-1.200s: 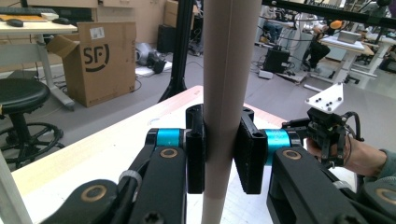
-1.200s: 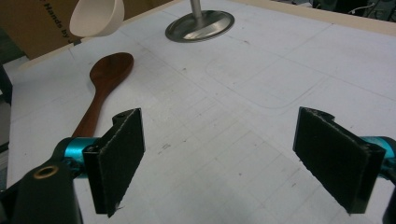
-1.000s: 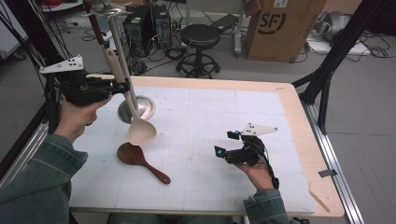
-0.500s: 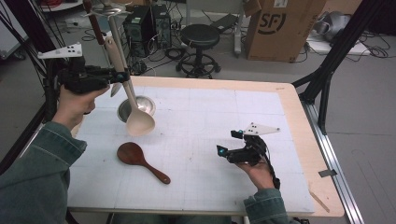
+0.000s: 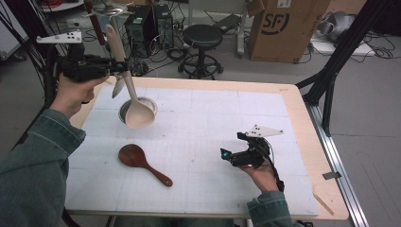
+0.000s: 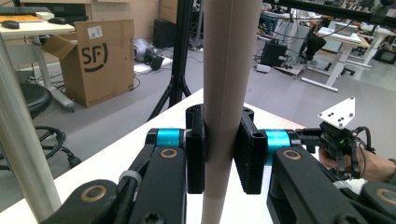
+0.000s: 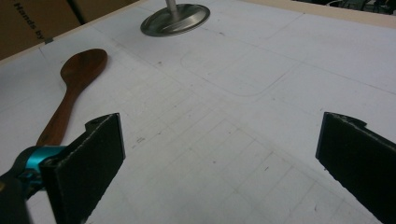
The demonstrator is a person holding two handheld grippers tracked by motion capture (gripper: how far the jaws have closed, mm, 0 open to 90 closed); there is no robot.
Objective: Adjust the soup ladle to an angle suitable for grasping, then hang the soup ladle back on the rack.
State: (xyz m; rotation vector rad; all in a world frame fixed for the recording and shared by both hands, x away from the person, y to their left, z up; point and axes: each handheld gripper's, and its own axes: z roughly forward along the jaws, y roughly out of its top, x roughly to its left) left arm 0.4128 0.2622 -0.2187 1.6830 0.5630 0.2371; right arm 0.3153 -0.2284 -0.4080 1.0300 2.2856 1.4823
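My left gripper (image 5: pixel 118 68) is raised over the table's far left corner and shut on the handle of a pale wooden spoon (image 5: pixel 139 116). The spoon hangs bowl down above the round base (image 5: pixel 124 108) of a metal stand. In the left gripper view the handle (image 6: pixel 229 70) stands upright, clamped between both pads of the left gripper (image 6: pixel 223 154). A dark wooden spoon (image 5: pixel 135 156) lies flat on the white mat. My right gripper (image 5: pixel 226 155) rests low at the front right; its jaws have just been opening and stand wide with nothing between them (image 7: pixel 219 154).
The stand's pole (image 6: pixel 18 154) rises close beside the held spoon, and its base (image 7: pixel 175 21) lies beyond the dark spoon (image 7: pixel 77 74). A stool (image 5: pixel 202 35) and a cardboard box (image 5: pixel 283 28) stand on the floor past the table's far edge. A small wooden stick (image 5: pixel 323 203) lies at the front right corner.
My left hand has risen and drawn back with the pale spoon, so its bowl has lifted from beside the base to above it. The right hand has stayed in place.
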